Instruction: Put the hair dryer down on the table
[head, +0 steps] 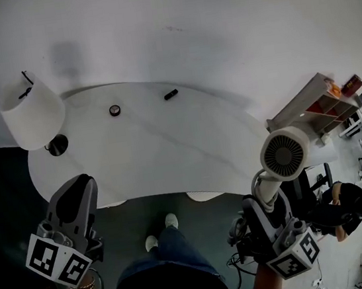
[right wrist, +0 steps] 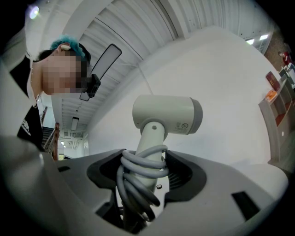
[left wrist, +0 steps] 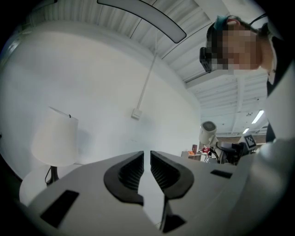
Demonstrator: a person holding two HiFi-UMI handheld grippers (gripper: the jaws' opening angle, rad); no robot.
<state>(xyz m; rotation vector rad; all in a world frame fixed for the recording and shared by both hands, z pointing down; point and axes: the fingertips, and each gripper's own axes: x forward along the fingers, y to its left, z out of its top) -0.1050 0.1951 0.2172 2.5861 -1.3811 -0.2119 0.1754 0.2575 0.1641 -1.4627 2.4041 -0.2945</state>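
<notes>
My right gripper (head: pixel 263 197) is shut on the handle of a white hair dryer (head: pixel 284 153), held upright off the right end of the white table (head: pixel 163 156). In the right gripper view the hair dryer (right wrist: pixel 167 114) stands between the jaws with its grey cord (right wrist: pixel 138 177) wound round the handle. My left gripper (head: pixel 81 191) hangs at the table's near left edge, with its jaws nearly together and nothing between them. The left gripper view shows its fingers (left wrist: pixel 131 173) a narrow slit apart, pointing at the wall.
A white table lamp (head: pixel 31 111) stands at the table's left end. A small round black item (head: pixel 115 110) and a small black stick (head: pixel 171 94) lie near the far edge. Shelves and clutter (head: pixel 325 103) stand right of the table. My feet (head: pixel 161 232) are at the near edge.
</notes>
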